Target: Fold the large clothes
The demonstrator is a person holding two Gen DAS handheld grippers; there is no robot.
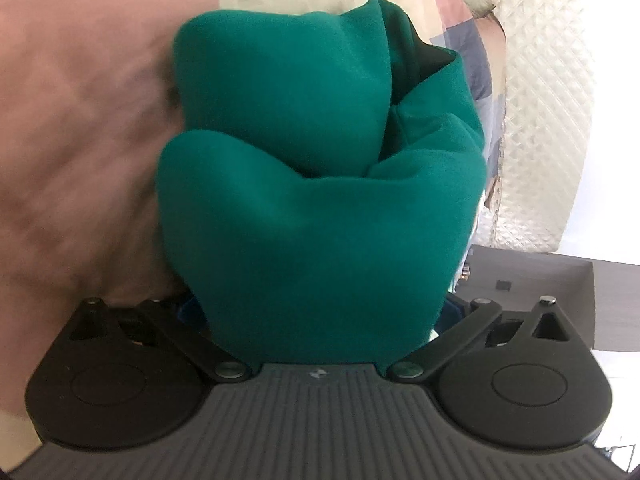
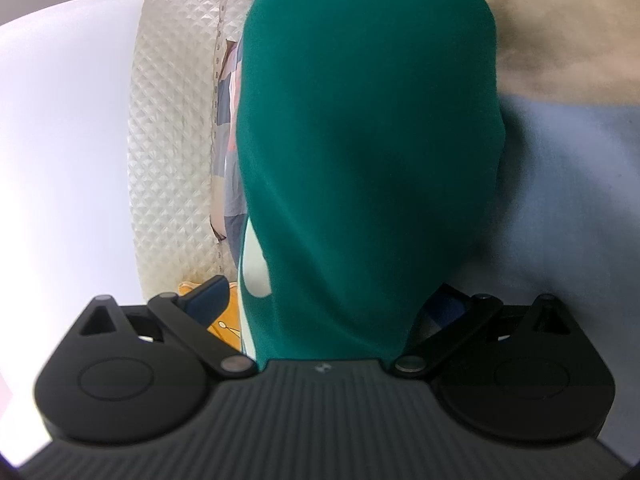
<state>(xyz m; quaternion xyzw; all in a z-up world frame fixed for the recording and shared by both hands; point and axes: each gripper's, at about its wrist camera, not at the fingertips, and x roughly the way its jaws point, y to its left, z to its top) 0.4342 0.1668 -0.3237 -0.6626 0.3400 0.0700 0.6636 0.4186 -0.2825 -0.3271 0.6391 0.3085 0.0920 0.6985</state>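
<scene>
A green garment [image 1: 320, 184] fills the middle of the left wrist view, bunched into thick folds and running away from the camera. My left gripper [image 1: 320, 300] is shut on it; cloth hides the fingertips and only a blue pad [image 1: 191, 305] edge shows. In the right wrist view the same green garment [image 2: 360, 140] hangs as a long smooth bundle with a pale print [image 2: 254, 264] on its left edge. My right gripper [image 2: 324, 300] is shut on it too, with one dark blue finger [image 2: 208, 298] showing at the left and the tips covered.
A bedspread with brown [image 1: 80, 120], beige [image 2: 560, 32] and grey-blue [image 2: 560, 180] patches lies behind the garment. A cream quilted cover [image 2: 172, 140] stands beside a white wall [image 2: 60, 140]. Dark furniture [image 1: 532, 284] is at the right. A yellow item [image 2: 228, 324] sits low beside the right gripper.
</scene>
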